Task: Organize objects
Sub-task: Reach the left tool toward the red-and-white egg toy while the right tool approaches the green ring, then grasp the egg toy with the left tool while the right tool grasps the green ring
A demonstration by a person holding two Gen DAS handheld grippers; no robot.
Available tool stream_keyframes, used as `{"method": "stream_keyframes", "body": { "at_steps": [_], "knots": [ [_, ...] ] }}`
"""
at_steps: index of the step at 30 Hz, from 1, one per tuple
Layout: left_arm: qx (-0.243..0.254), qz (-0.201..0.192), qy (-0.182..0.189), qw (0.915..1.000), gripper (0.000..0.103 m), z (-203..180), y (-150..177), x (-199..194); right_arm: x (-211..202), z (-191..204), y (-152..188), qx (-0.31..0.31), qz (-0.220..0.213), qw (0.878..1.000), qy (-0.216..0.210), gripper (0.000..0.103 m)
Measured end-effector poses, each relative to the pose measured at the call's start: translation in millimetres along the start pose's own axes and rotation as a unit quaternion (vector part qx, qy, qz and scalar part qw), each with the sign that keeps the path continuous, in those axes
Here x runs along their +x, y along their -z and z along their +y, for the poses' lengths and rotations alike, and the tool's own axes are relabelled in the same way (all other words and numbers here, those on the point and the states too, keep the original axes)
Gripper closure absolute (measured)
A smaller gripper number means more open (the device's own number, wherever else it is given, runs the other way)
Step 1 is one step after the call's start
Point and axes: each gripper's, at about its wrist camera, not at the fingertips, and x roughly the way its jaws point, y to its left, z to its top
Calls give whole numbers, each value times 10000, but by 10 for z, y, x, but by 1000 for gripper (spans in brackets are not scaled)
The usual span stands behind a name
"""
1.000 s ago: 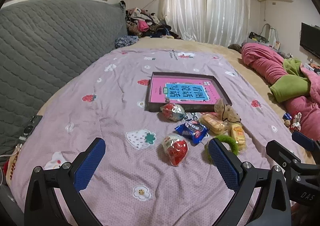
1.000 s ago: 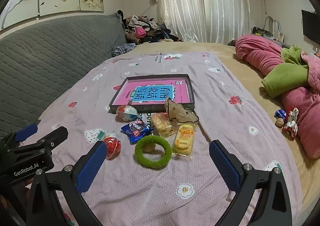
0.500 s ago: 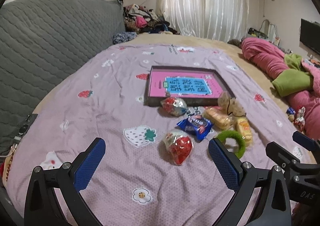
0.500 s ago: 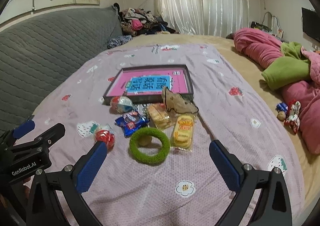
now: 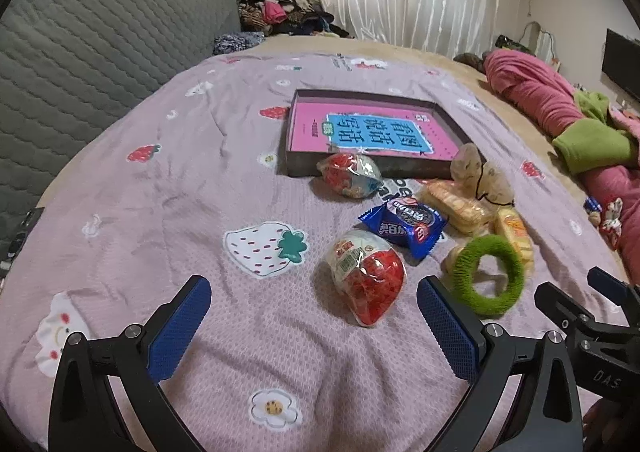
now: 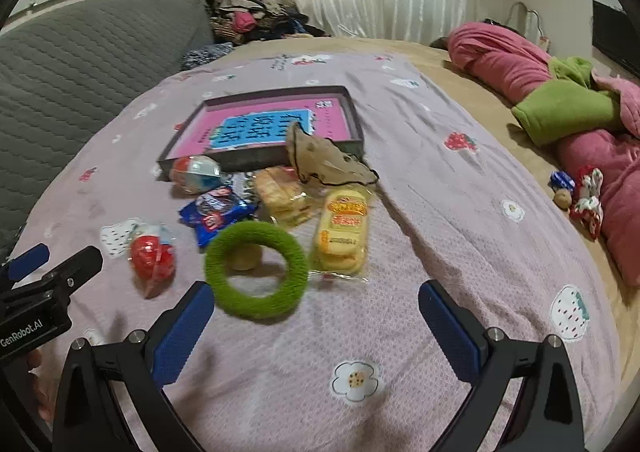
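A shallow dark box (image 5: 372, 168) with a pink and blue printed sheet inside lies flat, farthest ahead of the left gripper (image 5: 314, 316). Against its near wall rests a red and white wrapped egg (image 5: 349, 175). Nearer lie a blue snack packet (image 5: 404, 225), two yellow biscuit packs (image 6: 342, 230), a fuzzy green ring (image 6: 256, 270) flat ahead of the right gripper (image 6: 316, 316), and a second red wrapped egg (image 5: 366, 274).

left tongs (image 5: 314, 314) gaping, empty | red snack pack (image 5: 366, 276) just ahead | green ring (image 5: 489, 275) right
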Motion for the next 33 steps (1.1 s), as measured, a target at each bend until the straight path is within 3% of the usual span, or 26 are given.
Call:
{"method": "stream_keyframes", "body": {
  "at_steps": [12, 19, 23, 26, 28, 30, 33],
  "knots": [
    [9, 295, 237, 9993, 1, -185, -88, 476, 333, -52, 12, 258, 311, 9991, 104, 0],
    [81, 326, 121, 9994, 1, -239, -100, 608, 511, -86, 7, 460, 495, 9972, 320, 1],
    [24, 472, 73, 9989, 1, -220, -82, 717, 573, -26, 12, 391, 515, 9970, 436, 19],
    [-17, 552, 160, 9983, 6, -221, -71, 781, 638, 35, 25, 325, 582, 9967, 463, 25],
    [-5, 550, 190, 9983, 13, -235, -62, 791, 643, 65, 35, 295, 555, 9969, 479, 32],
    [-20, 617, 280, 9977, 42, -239, -51, 814, 645, 87, 31, 258, 508, 9971, 499, 40],
    [7, 674, 340, 9971, 42, -256, -47, 845, 653, 102, 29, 206, 520, 9973, 484, 57]
  ]
}}
